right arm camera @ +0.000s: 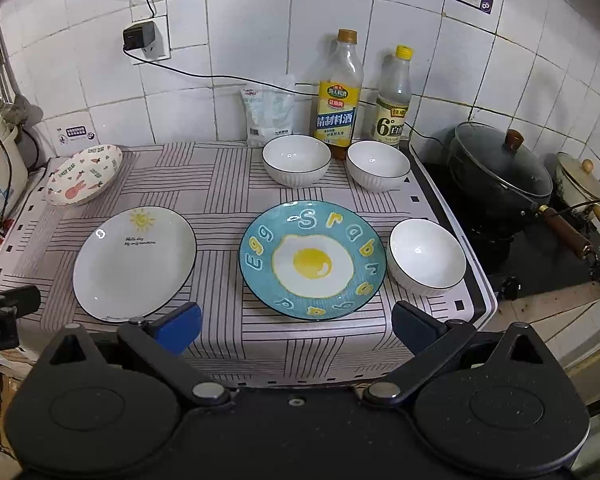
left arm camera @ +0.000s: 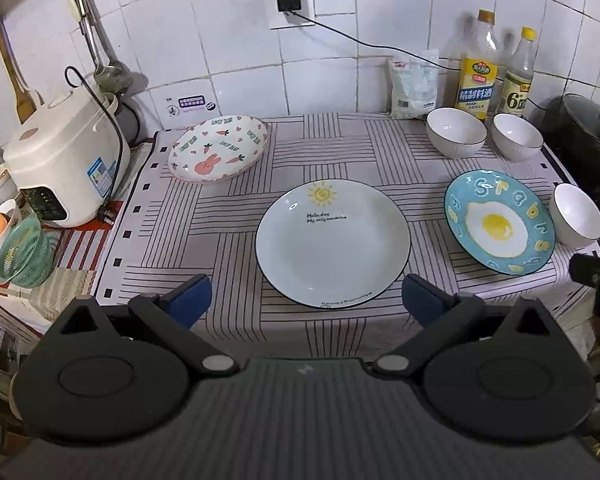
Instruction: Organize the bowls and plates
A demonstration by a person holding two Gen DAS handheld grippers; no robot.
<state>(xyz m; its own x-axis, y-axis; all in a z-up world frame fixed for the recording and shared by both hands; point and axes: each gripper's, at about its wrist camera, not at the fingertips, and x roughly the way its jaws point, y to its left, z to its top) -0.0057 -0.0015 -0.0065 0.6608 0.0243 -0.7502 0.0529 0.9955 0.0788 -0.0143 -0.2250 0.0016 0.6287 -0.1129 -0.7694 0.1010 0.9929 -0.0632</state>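
left gripper [left arm camera: 306, 298] fingers wide apart, empty, facing sun plate [left arm camera: 332, 243] mid-cloth | right gripper [right arm camera: 296, 322] also spread, before egg plate [right arm camera: 312, 260] | bowls untouched | tip: likely slide one finger under the near rim, clamp gently, lift level

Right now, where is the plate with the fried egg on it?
In the right wrist view the blue egg plate lies on the striped tablecloth just ahead of the right gripper, between the sun plate and a white bowl.
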